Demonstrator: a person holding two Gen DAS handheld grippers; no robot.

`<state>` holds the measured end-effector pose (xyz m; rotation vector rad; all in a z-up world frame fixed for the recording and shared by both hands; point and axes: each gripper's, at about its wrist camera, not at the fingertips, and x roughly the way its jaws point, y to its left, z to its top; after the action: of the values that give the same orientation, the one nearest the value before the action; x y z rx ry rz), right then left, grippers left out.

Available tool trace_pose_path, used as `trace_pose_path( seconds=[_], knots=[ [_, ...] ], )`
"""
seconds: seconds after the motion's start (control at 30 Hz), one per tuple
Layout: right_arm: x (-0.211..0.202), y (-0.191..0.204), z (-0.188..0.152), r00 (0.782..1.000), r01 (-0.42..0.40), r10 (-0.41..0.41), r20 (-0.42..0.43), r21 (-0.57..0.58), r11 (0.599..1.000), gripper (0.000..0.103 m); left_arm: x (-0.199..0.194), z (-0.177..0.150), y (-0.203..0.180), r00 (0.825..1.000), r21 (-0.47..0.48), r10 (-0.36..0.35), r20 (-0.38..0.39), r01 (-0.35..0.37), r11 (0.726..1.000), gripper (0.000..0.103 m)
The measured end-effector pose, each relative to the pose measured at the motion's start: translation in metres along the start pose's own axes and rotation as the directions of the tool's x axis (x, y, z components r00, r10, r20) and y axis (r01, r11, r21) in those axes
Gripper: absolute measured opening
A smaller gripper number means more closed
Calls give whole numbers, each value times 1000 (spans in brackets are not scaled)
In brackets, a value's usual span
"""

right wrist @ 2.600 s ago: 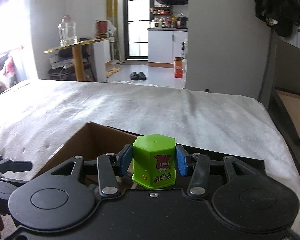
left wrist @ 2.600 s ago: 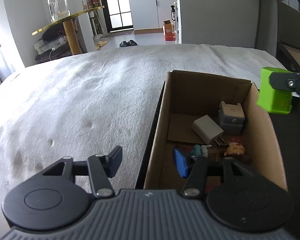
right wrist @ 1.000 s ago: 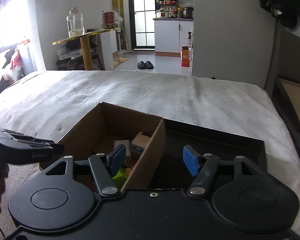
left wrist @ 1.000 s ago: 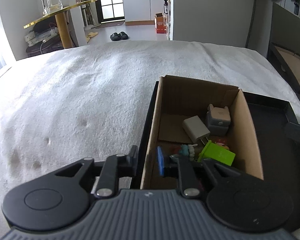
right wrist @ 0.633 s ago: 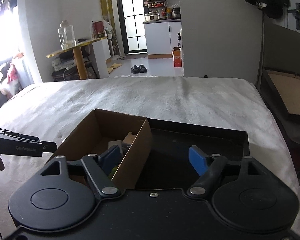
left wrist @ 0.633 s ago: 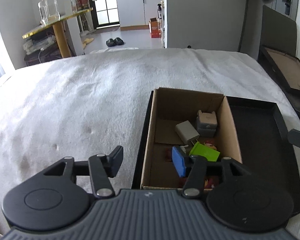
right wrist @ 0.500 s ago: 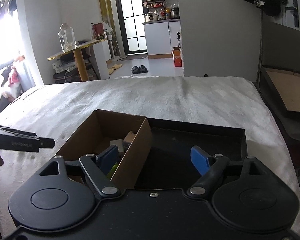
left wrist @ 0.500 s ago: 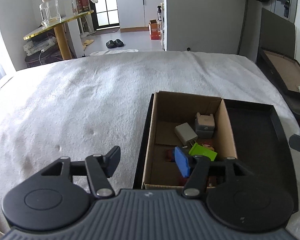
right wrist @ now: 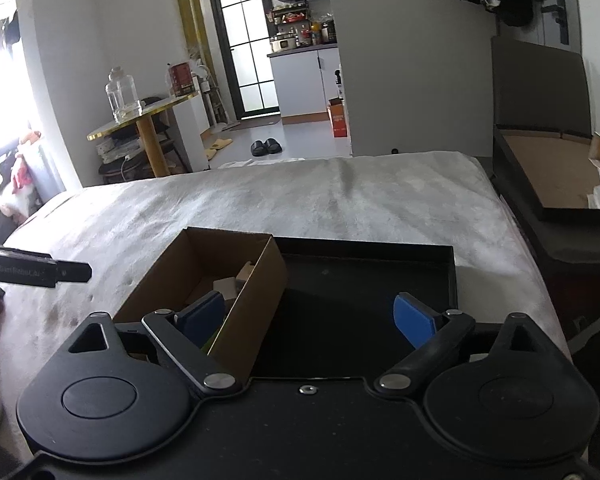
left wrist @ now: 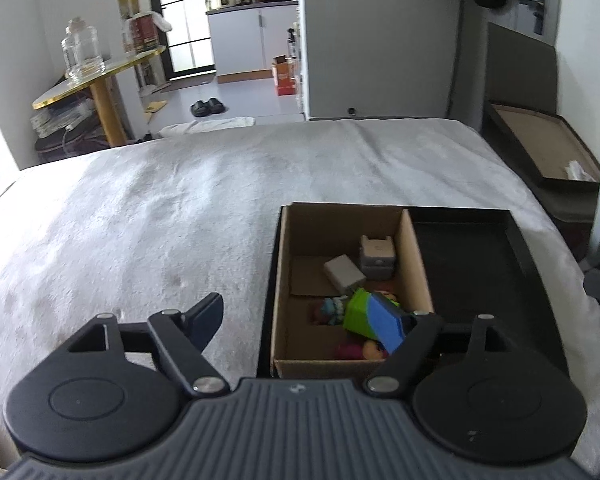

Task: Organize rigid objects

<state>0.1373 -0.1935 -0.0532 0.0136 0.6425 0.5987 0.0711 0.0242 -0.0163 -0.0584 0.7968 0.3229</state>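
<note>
Both my grippers, left (left wrist: 300, 320) and right (right wrist: 310, 316), hang spread wide, holding nothing

Largest first: black tray (left wrist: 480, 264) bare on its right half, cardboard box (left wrist: 280, 280) holding grey chargers (left wrist: 376, 258), green tub (left wrist: 360, 312) and small toys; sorting looks nearly done, I judge

Cardboard box (left wrist: 414, 256): plain brown paperboard, matt, raw cut edges. Black tray (left wrist: 516, 236) looked smooth, faintly sheened. Bed cover (left wrist: 160, 216): white cloth, soft napped pile, slightly rough. Green container (left wrist: 358, 312) seen as glossy plastic; white charger (left wrist: 343, 273) as matt plastic. Left gripper (left wrist: 300, 322) and right gripper (right wrist: 312, 318): matt black plastic, blue pads, bright metal pivot screws. Far side table (left wrist: 100, 76) top was noted as shiny gold.
</note>
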Motion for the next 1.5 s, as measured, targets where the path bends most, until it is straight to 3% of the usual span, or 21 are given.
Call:
trace_pose_path(
  seconds=[0.27, 1.07, 1.5],
  knots=[
    [-26, -3, 6, 1000, -25, 24, 18, 42, 999, 100, -32, 3, -4, 998, 14, -49, 34, 48, 999, 90],
    [-79, 14, 19, 994, -112, 111, 11, 79, 991, 103, -88, 6, 14, 987, -6, -145, 69, 146, 989, 96],
    [-91, 39, 18, 991, -134, 135, -10, 79, 988, 103, -99, 0, 22, 981, 12, -188, 42, 188, 982, 102]
  ],
)
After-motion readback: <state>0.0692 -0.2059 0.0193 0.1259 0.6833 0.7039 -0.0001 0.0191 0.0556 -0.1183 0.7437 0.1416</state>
